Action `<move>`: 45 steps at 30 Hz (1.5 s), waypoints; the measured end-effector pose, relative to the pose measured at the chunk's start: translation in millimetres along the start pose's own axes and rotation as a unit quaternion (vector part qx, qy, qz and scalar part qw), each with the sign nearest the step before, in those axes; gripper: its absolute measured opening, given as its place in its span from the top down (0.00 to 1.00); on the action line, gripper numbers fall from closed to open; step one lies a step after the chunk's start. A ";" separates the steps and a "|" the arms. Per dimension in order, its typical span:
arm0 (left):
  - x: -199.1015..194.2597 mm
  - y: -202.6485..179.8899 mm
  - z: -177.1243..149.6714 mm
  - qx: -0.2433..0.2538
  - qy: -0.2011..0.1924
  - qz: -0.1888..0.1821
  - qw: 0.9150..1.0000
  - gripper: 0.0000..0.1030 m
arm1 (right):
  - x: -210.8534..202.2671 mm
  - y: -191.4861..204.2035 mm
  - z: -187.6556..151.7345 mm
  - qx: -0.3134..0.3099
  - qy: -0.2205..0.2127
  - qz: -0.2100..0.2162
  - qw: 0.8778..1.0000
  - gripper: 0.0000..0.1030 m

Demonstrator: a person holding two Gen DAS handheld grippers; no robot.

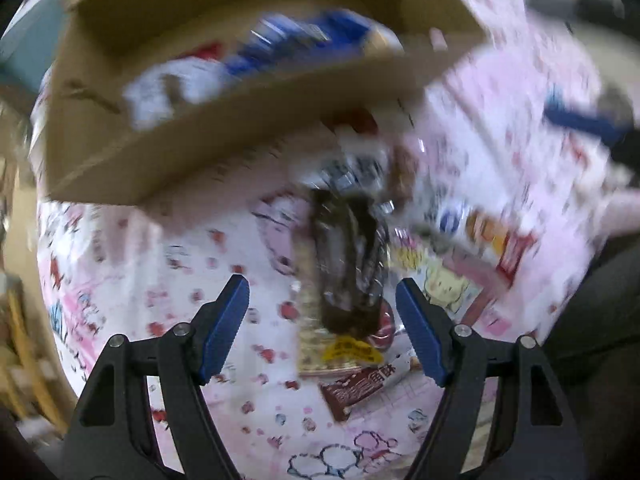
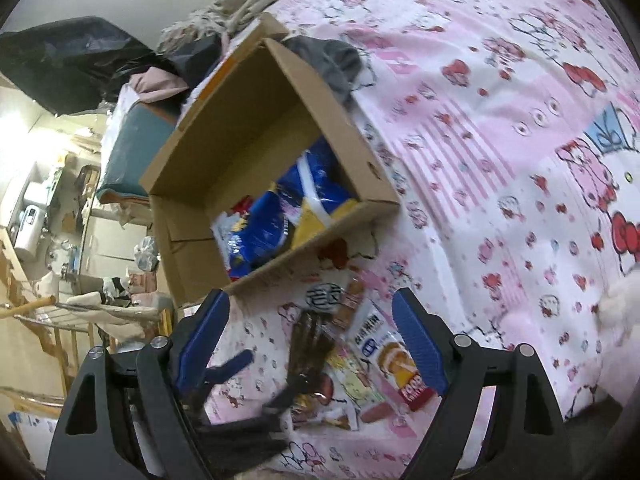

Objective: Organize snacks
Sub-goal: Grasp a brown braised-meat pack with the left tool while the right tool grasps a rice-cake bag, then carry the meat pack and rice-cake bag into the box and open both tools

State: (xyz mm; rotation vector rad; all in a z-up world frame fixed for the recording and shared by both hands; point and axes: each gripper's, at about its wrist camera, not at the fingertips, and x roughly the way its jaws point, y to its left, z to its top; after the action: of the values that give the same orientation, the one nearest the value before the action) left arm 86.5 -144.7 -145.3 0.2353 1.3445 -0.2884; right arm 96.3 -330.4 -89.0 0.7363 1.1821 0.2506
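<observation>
While open, the left gripper (image 1: 322, 304) frames the dark snack packet (image 1: 348, 264).

I see a brown box (image 2: 256, 136) of plain, matt cardboard. Inside it lie shiny plastic snack bags (image 2: 280, 220). Beside the box, the bed sheet (image 2: 480, 160) is soft printed cloth. Near the box, a dark wrapper (image 1: 348, 256) looks glossy.

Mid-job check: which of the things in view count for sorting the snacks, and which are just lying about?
Job:
- open brown cardboard box
- blue snack bags inside it
- dark brown snack packet on the bedsheet
- white-and-orange snack pack

Lying about:
- grey cloth behind the box
- black bag
</observation>
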 end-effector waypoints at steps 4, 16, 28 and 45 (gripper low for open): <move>19.2 -15.4 0.3 0.010 0.026 -0.016 0.999 0.29 | -1.8 -1.9 -0.6 0.001 0.001 -0.001 1.000 0.16; 28.6 -11.1 8.8 0.021 0.027 -0.034 0.999 0.43 | 9.7 0.9 -0.7 -0.005 0.017 -0.015 1.000 0.16; -8.1 34.2 -5.1 -0.049 0.013 -0.073 0.996 0.67 | 46.9 6.2 -16.0 -0.078 0.098 -0.097 0.987 0.22; -38.5 57.1 -31.4 -0.119 -0.008 -0.088 0.989 0.67 | 106.9 22.5 -61.3 -0.246 0.182 -0.247 0.919 0.67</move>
State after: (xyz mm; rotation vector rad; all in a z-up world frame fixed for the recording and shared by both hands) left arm 69.2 -78.0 -114.2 -0.0849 1.3727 -0.2739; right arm 86.3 -231.8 -165.7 -0.0689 1.5368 0.2510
